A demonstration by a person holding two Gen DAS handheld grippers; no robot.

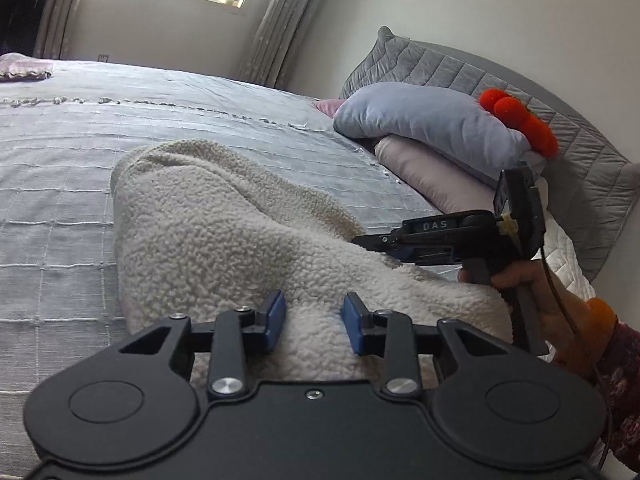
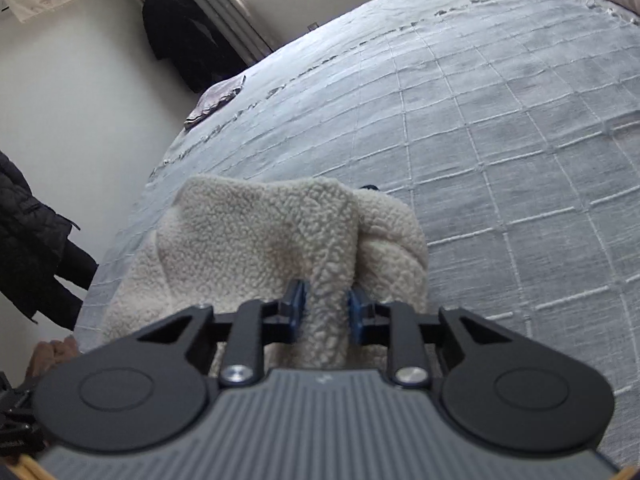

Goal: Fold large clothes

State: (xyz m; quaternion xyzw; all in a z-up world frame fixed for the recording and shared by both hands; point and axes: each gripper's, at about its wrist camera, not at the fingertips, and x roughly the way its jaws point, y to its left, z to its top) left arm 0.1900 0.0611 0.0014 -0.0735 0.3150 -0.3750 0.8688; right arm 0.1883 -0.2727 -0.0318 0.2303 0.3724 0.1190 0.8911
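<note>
Step in hand: taking hold of the near edge of the fleece (image 1: 224, 216) with both claws, ahead of a fold.

Left claw (image 1: 314, 322): the blue pads stand apart with a hump of fleece rising between them. The pads look to touch the pile at its flanks, but whether they press on it cannot be told from this view.

Right claw (image 2: 326, 312): the jaws are clamped on a raised ridge of the fleece; the cloth bulges above and below the pads (image 2: 296, 300). From the left wrist view the right claw (image 1: 372, 242) enters from the right and bites the right-hand edge of the same garment.

Location: the fleece lies on the bed (image 1: 80, 160), at its near edge, well apart from the pillows (image 1: 424, 120) at the far right.

Condition of the fleece: cream, thick, curly pile, bulky and soft. It lies bunched and already doubled in places, with rounded humps rather than flat layers.

Next move, as judged: confirm the left grip, then lift both held points together and carry them toward the far side. The thick pile is likely to slip from a shallow grip.
</note>
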